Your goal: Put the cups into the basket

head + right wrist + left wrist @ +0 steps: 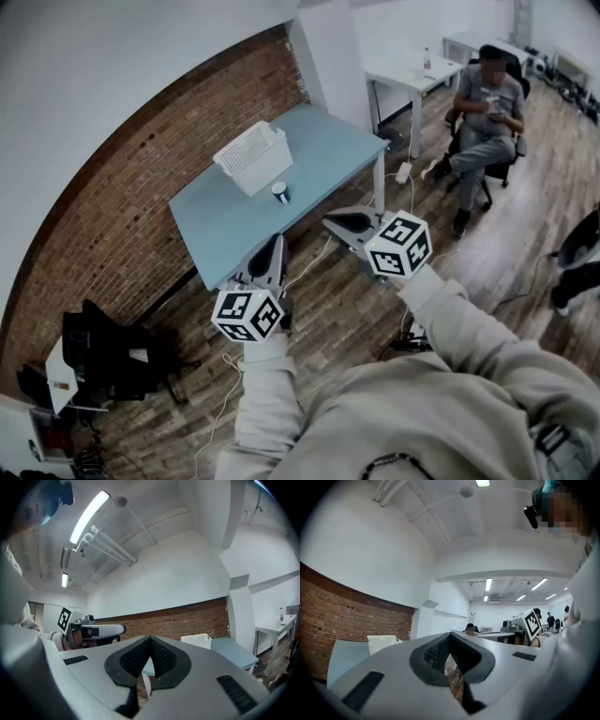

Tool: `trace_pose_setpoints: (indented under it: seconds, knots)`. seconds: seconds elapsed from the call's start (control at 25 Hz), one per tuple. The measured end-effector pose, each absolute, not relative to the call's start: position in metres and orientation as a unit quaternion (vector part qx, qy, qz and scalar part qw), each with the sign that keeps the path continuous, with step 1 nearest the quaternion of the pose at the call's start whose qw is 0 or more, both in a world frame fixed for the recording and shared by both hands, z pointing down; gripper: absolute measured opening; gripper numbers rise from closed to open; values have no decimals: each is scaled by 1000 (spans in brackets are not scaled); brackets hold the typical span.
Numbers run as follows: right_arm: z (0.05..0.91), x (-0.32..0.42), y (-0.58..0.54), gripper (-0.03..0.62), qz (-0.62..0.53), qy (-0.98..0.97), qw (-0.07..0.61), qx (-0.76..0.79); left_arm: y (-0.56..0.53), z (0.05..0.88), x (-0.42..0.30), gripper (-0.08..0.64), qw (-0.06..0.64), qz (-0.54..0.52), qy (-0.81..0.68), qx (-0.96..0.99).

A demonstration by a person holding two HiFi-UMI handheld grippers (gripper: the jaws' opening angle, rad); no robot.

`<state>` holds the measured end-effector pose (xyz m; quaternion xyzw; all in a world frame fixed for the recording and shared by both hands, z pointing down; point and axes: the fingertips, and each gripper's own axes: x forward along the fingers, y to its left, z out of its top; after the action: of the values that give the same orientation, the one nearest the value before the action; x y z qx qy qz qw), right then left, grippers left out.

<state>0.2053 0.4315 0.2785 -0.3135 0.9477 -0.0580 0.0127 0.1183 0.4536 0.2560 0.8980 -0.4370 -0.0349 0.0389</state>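
Note:
A small white cup stands on the blue table, just in front of the white slotted basket. Both grippers hover level over the wooden floor, short of the table's near edge. My left gripper is shut with nothing in it, and its tip points past the basket. My right gripper is also shut and empty; its view has the closed tip below the basket and table. The cup does not show in either gripper view.
A person sits on an office chair at the right, beside a white desk. A brick wall runs behind the table. Dark equipment stands at the lower left. Cables trail across the floor.

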Motion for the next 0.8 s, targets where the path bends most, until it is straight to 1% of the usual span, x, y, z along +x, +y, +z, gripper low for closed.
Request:
trace_pose_setpoints:
  seconds: [0.8]
  knots:
    - [283,196,418,9,-70,954,10,-293,436,266,110,-5,49,-37,-454,889]
